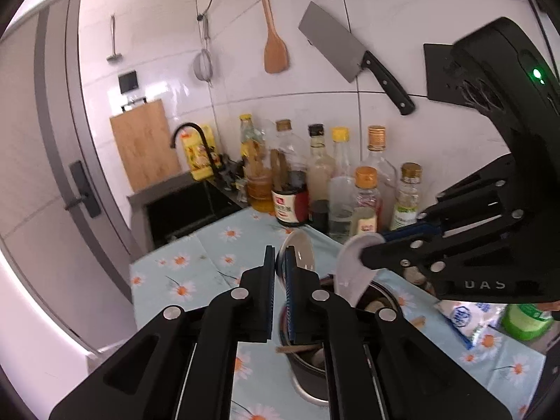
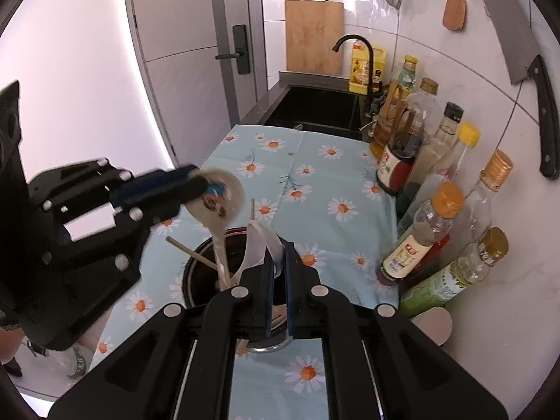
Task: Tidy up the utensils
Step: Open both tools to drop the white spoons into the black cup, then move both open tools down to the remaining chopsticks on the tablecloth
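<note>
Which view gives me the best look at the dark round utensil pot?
The right wrist view: it looks down into the dark round utensil pot, showing its rim, spoon handles and a wooden stick inside. In the left wrist view the pot is mostly hidden behind the left gripper.

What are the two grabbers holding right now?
Left gripper: shut on a patterned ceramic soup spoon.
Right gripper: shut on a plain white ceramic soup spoon.

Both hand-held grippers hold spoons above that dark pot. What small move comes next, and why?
Probably open the left hand-held gripper: its patterned spoon already has its handle down in the holder pot among the chopsticks, so letting go should leave it standing there.
</note>
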`<state>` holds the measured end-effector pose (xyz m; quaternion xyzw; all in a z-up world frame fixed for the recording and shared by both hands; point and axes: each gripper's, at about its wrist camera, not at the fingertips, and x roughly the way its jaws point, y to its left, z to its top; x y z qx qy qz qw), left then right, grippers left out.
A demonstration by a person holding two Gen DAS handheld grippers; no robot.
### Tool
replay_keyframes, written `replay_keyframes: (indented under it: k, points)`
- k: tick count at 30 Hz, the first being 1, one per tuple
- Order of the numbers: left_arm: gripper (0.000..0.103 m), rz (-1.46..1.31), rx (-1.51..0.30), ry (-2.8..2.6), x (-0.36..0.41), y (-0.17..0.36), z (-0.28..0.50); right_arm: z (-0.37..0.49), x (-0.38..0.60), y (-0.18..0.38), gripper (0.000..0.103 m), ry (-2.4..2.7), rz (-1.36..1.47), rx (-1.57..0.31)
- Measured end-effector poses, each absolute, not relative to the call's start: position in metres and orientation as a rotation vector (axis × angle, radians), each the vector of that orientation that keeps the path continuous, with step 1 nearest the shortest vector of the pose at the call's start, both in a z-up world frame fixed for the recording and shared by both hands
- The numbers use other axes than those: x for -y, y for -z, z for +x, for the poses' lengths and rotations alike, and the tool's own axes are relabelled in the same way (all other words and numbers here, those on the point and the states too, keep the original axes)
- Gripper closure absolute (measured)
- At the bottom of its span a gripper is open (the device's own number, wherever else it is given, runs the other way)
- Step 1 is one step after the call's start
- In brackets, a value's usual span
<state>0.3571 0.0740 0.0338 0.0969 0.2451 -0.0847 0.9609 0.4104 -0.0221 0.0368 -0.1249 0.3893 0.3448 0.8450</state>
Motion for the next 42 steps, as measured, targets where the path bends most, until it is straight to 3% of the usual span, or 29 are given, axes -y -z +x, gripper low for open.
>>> replay_keyframes:
  k: [2,6,18,20,23,27,42]
  points:
    - [0.095,0.178,-0.512,0.193,-0.074,-0.032,0.356,0.411,0.022,-0.036,0.087,-0.749,-0.244,-0.840]
    - [0.095,0.141,-0.512,0.214,-0.077,-0.032,0.352,0.409,0.025,-0.038,0.083,-0.740,-0.227,-0.836]
    - [0.095,0.088,-0.510,0.208,-0.088,-0.040,0.338,0.398,0.037,-0.051,0.083,-0.729,-0.176,-0.820]
    - [0.084,0.081,-0.503,0.197,-0.091,-0.043,0.333,0.394,0.041,-0.056,0.083,-0.739,-0.141,-0.815]
    - [0.084,0.051,-0.500,0.194,-0.098,-0.048,0.321,0.387,0.046,-0.063,0.083,-0.761,-0.093,-0.816]
    - [0.084,0.000,-0.508,0.177,-0.112,-0.050,0.302,0.370,0.048,-0.069,0.070,-0.797,-0.049,-0.823]
    - [0.081,-0.114,-0.572,0.098,-0.164,-0.020,0.218,0.304,0.005,-0.037,0.070,-0.885,-0.087,-1.005]
